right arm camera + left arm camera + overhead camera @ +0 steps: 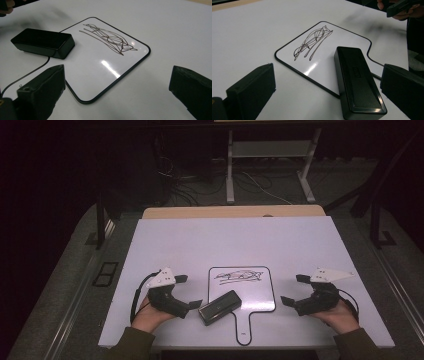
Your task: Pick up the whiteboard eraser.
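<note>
The table (175,245) was plain white, with a strip of pale wood along its far edge. On it lay a white board (250,292) rimmed in a thin black line, a dark tangled scribble (239,276) across its top. The eraser (219,307) was glossy black all over. Both grippers, left (187,291) and right (292,290), were black, each topped by a light grey plate.

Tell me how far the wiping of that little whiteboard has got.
Nothing looks done yet: the scribble is whole on the whiteboard. In hand: the left gripper is open beside the eraser, which lies across the board's near left corner, in front of the jaws but not gripped. The right gripper is open, off the board's right edge. Left: grasp the eraser and wipe the scribble.
</note>
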`<state>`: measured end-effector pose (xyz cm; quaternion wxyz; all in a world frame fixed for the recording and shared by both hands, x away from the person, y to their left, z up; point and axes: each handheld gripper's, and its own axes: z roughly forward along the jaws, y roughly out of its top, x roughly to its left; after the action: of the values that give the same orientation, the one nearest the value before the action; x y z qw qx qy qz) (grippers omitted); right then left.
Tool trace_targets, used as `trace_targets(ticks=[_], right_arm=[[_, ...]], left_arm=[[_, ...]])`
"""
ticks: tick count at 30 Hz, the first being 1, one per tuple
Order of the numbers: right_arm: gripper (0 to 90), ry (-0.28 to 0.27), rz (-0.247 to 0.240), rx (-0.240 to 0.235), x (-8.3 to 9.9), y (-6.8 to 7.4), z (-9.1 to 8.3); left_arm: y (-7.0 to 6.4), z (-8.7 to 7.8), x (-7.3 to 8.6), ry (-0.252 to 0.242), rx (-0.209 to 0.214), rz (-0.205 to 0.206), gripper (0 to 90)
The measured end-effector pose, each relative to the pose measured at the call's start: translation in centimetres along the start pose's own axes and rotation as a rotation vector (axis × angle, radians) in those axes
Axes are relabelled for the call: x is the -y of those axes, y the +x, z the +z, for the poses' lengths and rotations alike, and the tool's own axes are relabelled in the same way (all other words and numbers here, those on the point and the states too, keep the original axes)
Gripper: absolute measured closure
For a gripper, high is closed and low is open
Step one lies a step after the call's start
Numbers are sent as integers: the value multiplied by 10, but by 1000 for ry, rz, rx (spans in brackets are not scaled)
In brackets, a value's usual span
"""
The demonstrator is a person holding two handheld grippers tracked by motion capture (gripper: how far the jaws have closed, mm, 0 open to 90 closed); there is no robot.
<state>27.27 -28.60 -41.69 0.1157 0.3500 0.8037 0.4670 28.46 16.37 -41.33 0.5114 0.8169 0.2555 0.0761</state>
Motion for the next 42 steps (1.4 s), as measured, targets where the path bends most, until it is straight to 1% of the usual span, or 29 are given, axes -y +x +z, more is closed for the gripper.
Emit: trace_targets(ticks=[4,7,13,17,19,27,31,33,36,38,40,41,42], right_arm=[[0,-1,-6,-2,0,0,0],[0,-2,-1,-1,0,0,0],[0,-8,-5,-5,0,0,-1],[0,3,-9,-6,0,1,1],[0,8,-11,-3,0,2,2],[0,12,-15,4,0,3,4],[0,21,-17,3,0,3,4],[0,24,-20,4,0,3,5],[0,30,-19,5,0,3,6],[0,38,-27,3,0,3,7],[0,37,-24,3,0,3,7],[0,40,-28,4,0,3,8],[0,40,-28,4,0,3,8]], left_arm=[[-1,-1,-2,-2,-1,3,0],[-2,0,-4,-4,2,-1,0],[-8,7,-9,-4,5,8,0],[-12,11,-10,12,11,20,0],[-14,13,-11,16,14,15,0],[-23,26,-16,35,29,22,0],[-30,34,-17,60,37,33,6],[-33,39,-18,73,33,37,7],[-37,45,-17,99,30,48,36],[-39,49,-17,108,26,57,52],[-41,53,-17,116,23,59,64],[-41,55,-16,121,26,62,120],[-42,57,-16,125,27,63,120]])
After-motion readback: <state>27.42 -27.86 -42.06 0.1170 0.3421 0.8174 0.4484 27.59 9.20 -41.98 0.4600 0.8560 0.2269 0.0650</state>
